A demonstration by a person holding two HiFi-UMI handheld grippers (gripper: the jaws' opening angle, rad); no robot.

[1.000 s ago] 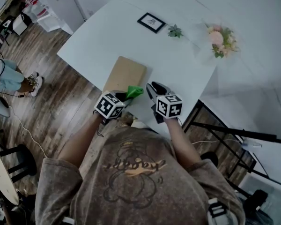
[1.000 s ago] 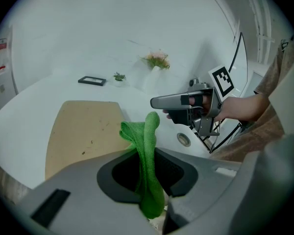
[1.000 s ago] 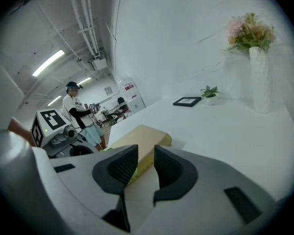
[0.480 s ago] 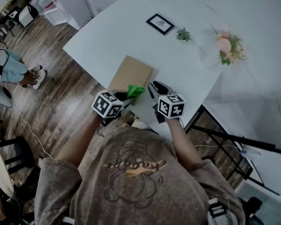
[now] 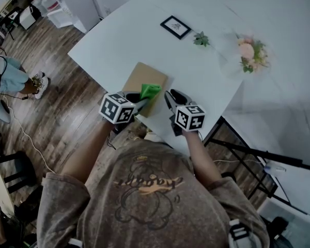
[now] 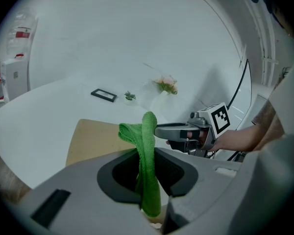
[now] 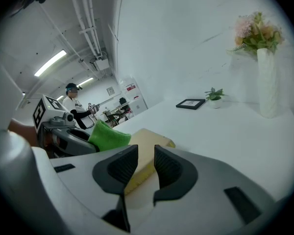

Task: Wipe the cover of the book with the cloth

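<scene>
The tan-covered book lies flat close to the near edge of the white surface, its near end almost at the rim where the person stands. Its left side is not far from the surface's slanting left edge, past which is wooden floor. Beyond the book the surface is bare and open as far as the far side, where a framed picture, a small potted plant and a white vase of flowers stand in a loose row — all well apart from the book. To the book's right there is bare surface too, running to the right-hand edge.

The left gripper is clamped on the green cloth, which passes between its jaws and stands up in a folded bunch in front of them. In the head view the bunch sits over the book's near right part (whether it touches the cover cannot be told). The right gripper is just beside the book's right edge, its jaws parted by a narrow gap with nothing pinched — only the book's corner shows through the gap.

Counted: one book, one cloth, two grippers, one picture, one plant, one vase
</scene>
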